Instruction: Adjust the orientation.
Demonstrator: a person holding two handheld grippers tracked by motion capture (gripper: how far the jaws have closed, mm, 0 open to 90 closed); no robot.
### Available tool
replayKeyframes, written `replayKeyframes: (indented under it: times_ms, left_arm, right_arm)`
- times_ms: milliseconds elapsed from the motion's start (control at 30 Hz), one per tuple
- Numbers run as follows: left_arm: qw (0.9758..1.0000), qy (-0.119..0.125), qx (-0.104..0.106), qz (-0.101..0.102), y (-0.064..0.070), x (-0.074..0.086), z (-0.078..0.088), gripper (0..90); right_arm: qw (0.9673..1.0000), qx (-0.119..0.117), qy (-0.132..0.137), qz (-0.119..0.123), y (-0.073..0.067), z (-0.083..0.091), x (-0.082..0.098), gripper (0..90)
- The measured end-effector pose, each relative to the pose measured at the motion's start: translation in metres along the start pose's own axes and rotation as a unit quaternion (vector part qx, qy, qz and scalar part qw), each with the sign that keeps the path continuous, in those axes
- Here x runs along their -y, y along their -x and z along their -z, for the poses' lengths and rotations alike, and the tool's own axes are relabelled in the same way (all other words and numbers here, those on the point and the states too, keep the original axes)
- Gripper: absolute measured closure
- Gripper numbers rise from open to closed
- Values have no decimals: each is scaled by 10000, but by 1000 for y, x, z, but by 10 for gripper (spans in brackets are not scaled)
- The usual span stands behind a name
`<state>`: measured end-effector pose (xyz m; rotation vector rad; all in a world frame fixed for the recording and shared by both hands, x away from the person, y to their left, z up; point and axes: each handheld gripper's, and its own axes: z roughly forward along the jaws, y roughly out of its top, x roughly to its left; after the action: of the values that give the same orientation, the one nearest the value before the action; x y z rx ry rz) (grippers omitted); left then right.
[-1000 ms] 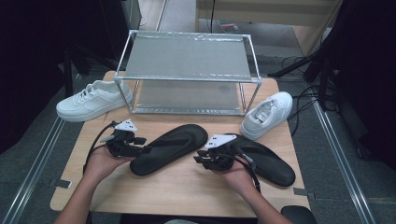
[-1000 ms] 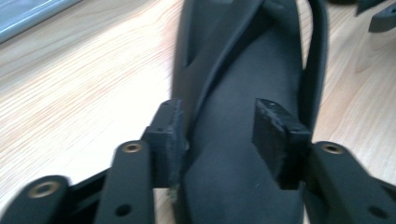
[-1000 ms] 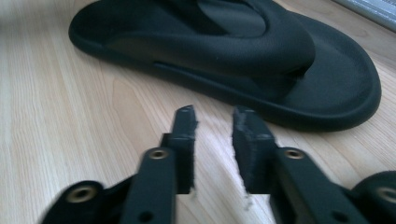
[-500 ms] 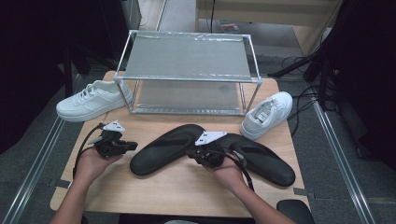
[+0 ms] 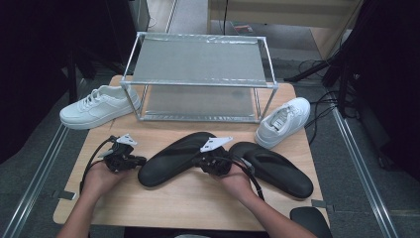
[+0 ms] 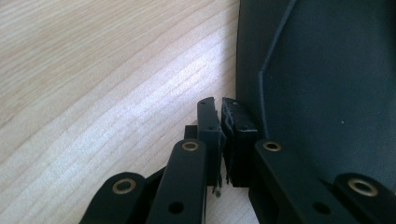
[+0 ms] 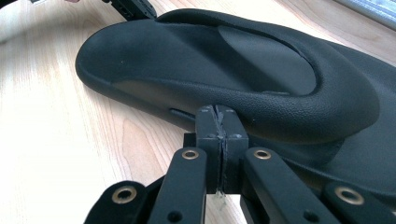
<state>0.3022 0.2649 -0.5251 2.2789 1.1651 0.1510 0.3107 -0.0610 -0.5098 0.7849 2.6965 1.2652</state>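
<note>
Black slipper [image 6: 327, 84] is cut off beside the pressed-together, empty left hand-held gripper [image 6: 220, 105].

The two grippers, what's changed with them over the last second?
Both have just closed their jaws, empty. The left gripper drew back left off the left slipper and sits beside its heel; the right gripper slid left to that slipper's edge. Slippers, white shoes and rack stayed put.
</note>
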Motion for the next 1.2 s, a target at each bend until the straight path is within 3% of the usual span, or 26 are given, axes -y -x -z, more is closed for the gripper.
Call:
replayKeyframes:
  times_ms: [233,400,900,1000,1200]
  left_arm:
    - [10000,-40,12,90,2,2,0,876]
    - [9998,-42,128,116,4,4,0,883]
    - [9984,-172,444,-317,29,4,-4,889]
    - [9972,-205,505,-516,39,3,-6,887]
    - [9915,-290,912,-884,56,0,-14,885]
  right_arm:
    - [10000,-17,13,21,1,-1,0,900]
    - [10000,28,11,22,3,-1,0,900]
    - [9995,239,34,-206,16,6,2,898]
    - [9989,276,37,-382,21,8,2,891]
    - [9975,432,46,-559,29,12,2,900]
